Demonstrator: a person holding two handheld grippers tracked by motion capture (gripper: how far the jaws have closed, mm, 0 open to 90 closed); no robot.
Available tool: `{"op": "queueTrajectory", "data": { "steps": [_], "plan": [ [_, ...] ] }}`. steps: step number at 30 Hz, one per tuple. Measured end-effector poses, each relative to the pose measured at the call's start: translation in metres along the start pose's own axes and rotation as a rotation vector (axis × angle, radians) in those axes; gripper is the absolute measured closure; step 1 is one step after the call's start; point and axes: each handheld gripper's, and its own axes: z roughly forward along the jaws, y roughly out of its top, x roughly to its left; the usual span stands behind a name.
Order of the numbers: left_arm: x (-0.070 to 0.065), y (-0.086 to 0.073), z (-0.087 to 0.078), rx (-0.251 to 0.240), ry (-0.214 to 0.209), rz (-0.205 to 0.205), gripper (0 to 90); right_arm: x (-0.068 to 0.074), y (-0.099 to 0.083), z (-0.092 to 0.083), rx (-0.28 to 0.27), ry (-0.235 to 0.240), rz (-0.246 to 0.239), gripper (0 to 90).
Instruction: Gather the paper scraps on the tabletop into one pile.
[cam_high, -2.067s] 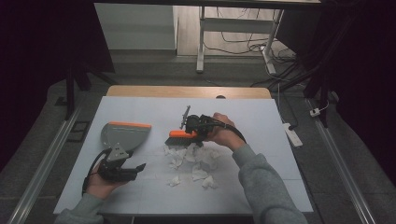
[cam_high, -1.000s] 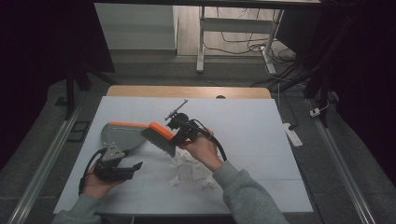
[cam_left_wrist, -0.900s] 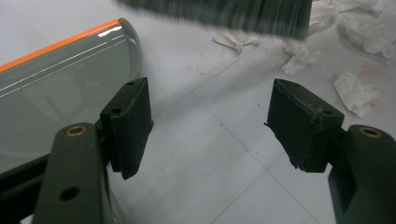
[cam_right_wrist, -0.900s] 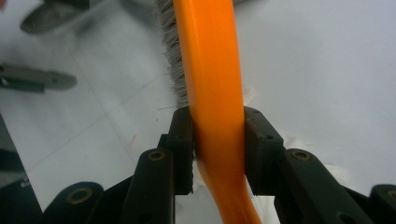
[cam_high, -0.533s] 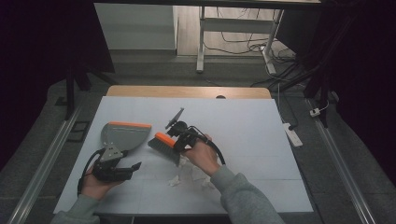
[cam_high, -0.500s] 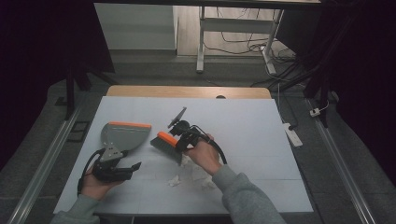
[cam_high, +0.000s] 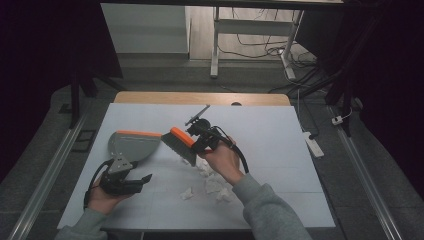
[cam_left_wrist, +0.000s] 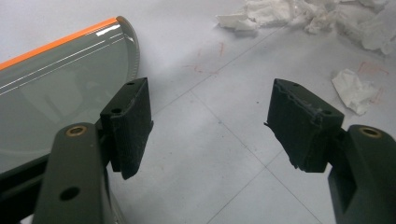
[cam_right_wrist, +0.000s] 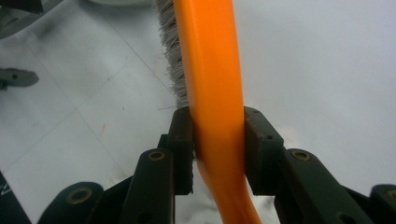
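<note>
Currently the right claw (cam_high: 196, 140) is pinching the orange handle of the brush (cam_high: 179, 144), one pad pressed against each side of the handle, as the right gripper view shows (cam_right_wrist: 215, 79). Brush is held off the white surface (cam_high: 280, 150), grey bristles pointing down and to the left, its bristle end just beside the open mouth of the dustpan (cam_high: 131, 145). Whether bristles touch the dustpan lip: cannot tell.

Left claw (cam_high: 135, 181) spread, nothing between the pads (cam_left_wrist: 299, 123); it rests low on the surface at the near side of the dustpan. In the left gripper view the grey pan with its orange edge (cam_left_wrist: 56, 88) lies just left of the left jaw.

Dustpan lies flat on the surface, orange rim on its far side.

Crumpled paper scraps (cam_high: 212, 182) lie scattered on the surface below the right hand (cam_high: 222, 161), near the brush, apart from the dustpan. One loose scrap (cam_high: 186, 193) sits nearer the left claw.
</note>
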Motion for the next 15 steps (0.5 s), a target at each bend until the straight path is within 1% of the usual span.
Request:
{"op": "queueTrajectory", "data": {
  "steps": [4, 6, 7, 8, 9, 10, 11, 12, 13, 14, 15],
  "plan": [
    [0.000, 0.000, 0.000, 0.001, -0.003, 0.001, 30.9, 0.004, 0.008, 0.030, 0.039, 0.021, 0.005, 67.3],
    [0.000, 0.000, 0.000, 0.002, -0.003, 0.002, 30.9, 0.002, 0.010, 0.044, 0.060, 0.027, 0.010, 67.3],
    [0.000, 0.000, 0.000, 0.001, -0.003, 0.001, 30.9, 0.001, 0.011, 0.050, 0.073, 0.024, 0.018, 67.3],
    [0.000, 0.000, 0.000, -0.001, -0.002, -0.001, 30.9, 0.000, 0.011, 0.054, 0.084, 0.007, 0.013, 67.3],
    [0.001, -0.001, 0.000, -0.001, -0.002, -0.003, 30.9, -0.003, 0.012, 0.055, 0.086, -0.014, 0.017, 67.4],
    [0.001, -0.001, 0.000, -0.001, -0.003, -0.005, 30.9, -0.007, 0.011, 0.054, 0.097, -0.005, 0.036, 67.4],
    [0.001, -0.001, 0.000, 0.000, -0.003, -0.005, 30.9, -0.012, 0.010, 0.054, 0.100, 0.010, 0.042, 67.4],
    [0.002, -0.001, 0.000, 0.001, -0.004, -0.006, 30.9, -0.015, 0.008, 0.052, 0.104, 0.004, 0.063, 67.4],
    [0.002, -0.002, 0.001, 0.002, -0.004, -0.006, 30.9, -0.019, 0.006, 0.050, 0.114, -0.022, 0.059, 67.5],
    [0.002, -0.001, 0.001, 0.006, -0.003, -0.003, 30.9, -0.023, 0.003, 0.048, 0.113, -0.029, 0.057, 67.4],
    [0.002, -0.001, 0.002, 0.007, -0.004, -0.001, 30.9, -0.026, -0.001, 0.045, 0.110, -0.027, 0.069, 67.4]
  ]
}}
